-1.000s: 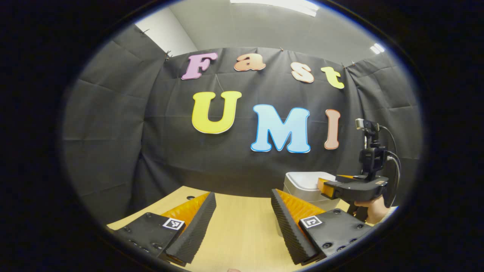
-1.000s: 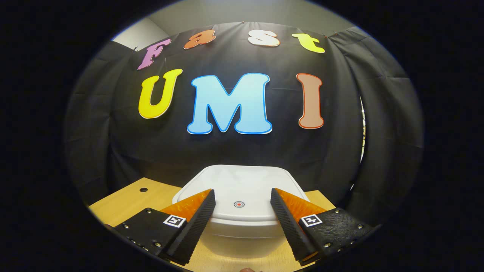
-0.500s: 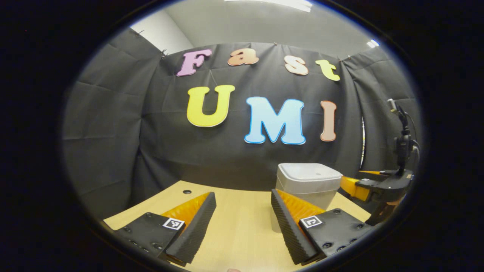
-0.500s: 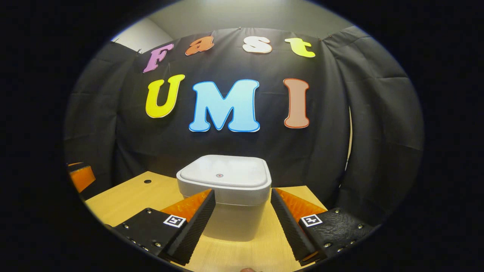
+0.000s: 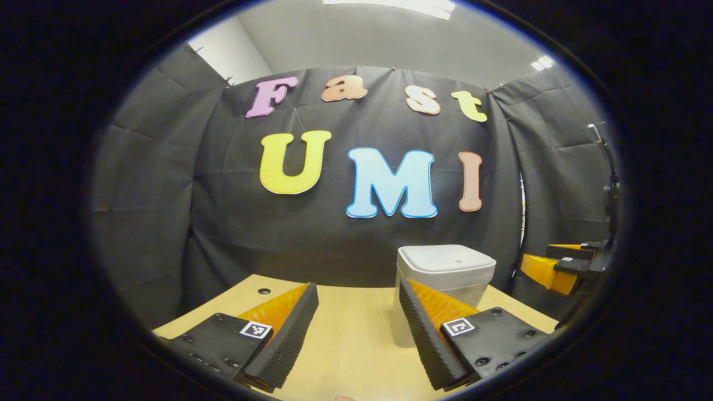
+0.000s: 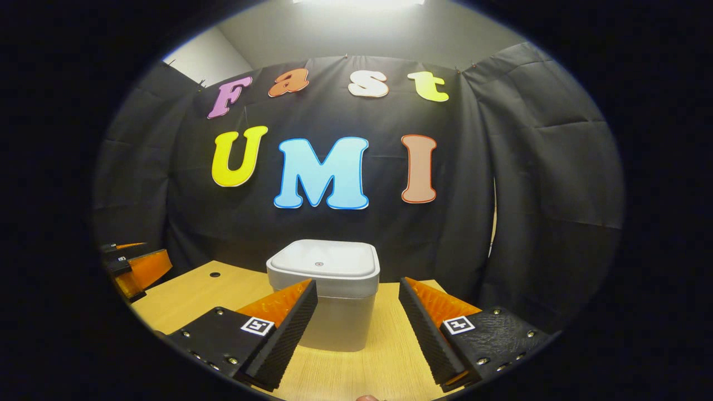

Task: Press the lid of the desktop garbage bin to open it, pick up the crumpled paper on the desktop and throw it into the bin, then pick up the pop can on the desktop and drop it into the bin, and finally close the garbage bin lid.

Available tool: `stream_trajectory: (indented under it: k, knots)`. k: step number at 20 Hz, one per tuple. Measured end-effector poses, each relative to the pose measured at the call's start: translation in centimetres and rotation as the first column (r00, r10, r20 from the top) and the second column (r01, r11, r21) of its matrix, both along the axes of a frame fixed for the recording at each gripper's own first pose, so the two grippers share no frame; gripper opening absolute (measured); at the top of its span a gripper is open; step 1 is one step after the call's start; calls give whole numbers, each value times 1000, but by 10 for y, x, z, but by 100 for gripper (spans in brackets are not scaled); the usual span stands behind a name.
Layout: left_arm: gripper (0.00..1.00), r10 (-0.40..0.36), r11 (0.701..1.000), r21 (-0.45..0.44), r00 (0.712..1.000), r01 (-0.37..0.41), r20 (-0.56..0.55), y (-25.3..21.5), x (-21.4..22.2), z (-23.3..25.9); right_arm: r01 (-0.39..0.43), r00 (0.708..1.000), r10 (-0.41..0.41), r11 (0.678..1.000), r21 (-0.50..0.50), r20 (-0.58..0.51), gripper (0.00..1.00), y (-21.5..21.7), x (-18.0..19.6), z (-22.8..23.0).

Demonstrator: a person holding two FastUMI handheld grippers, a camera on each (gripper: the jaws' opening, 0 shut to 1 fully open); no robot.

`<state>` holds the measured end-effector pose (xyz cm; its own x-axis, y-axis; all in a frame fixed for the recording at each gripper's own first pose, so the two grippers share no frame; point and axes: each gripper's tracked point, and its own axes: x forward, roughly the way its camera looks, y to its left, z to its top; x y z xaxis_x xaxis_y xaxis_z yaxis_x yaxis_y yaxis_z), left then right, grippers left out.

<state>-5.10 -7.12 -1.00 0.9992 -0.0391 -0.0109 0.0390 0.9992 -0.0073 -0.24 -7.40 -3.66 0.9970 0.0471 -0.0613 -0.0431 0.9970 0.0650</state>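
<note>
Standing on the wooden desktop point(image 6: 184, 295) near its far edge, the white garbage bin point(image 6: 326, 295) has its lid point(image 6: 322, 259) down and flush on the rim. In the right gripper view the bin sits at 12 o'clock, just beyond the fingertips. Bare desk surface lies open to its 9 o'clock side, where a small round hole point(image 6: 214, 274) marks the board. The desk's far edge meets the black cloth wall point(image 6: 535, 184) directly behind the bin.

The right gripper point(image 6: 356, 328) is held level over the desk, aimed at the bin body. Its jaws stand wide apart and hold nothing.

In the left gripper view the bin point(image 5: 443, 289) appears at 1 o'clock, partly behind the right-hand finger. The left gripper point(image 5: 356, 328) is also level above the desk, with jaws spread wide and empty. Open desk surface extends ahead of it toward 12 o'clock.

The left gripper also appears at 9 o'clock in the right gripper view point(image 6: 136, 267); the right gripper sits at 3 o'clock in the left gripper view point(image 5: 560, 267).
</note>
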Motion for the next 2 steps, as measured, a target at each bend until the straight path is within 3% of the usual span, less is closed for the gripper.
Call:
stream_trajectory:
  k: [2]
  knots:
    - [96, -13, 1000, 11, 1000, 13, 2, 4, 2, -1, 2, 1000, -3, 1000, -17, -12, 95, 6, -7, -5]
